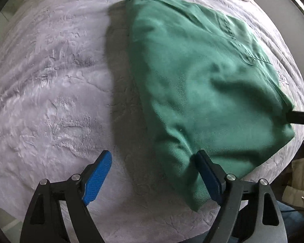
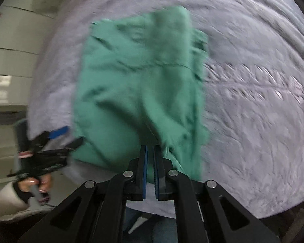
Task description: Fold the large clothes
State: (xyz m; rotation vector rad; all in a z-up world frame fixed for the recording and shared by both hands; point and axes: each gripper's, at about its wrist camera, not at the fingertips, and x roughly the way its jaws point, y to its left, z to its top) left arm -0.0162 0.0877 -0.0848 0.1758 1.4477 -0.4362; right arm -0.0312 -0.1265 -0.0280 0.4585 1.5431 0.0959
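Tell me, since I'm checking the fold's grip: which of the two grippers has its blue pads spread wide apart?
The left gripper: its jaws stand wide, with the green garment edge lying by one pad. The right gripper is shut, pads nearly together.

- Green woven-cloth garment (image 1: 202,85): matt, fine twill ribbing, softly creased.
- Pale lilac plush bedcover (image 1: 50,101) beneath the garment: fuzzy, matt, rumpled pile.
- Left gripper (image 1: 154,174) at the garment's near edge: matt black plastic arms, blue knurled pads, shiny metal pins.
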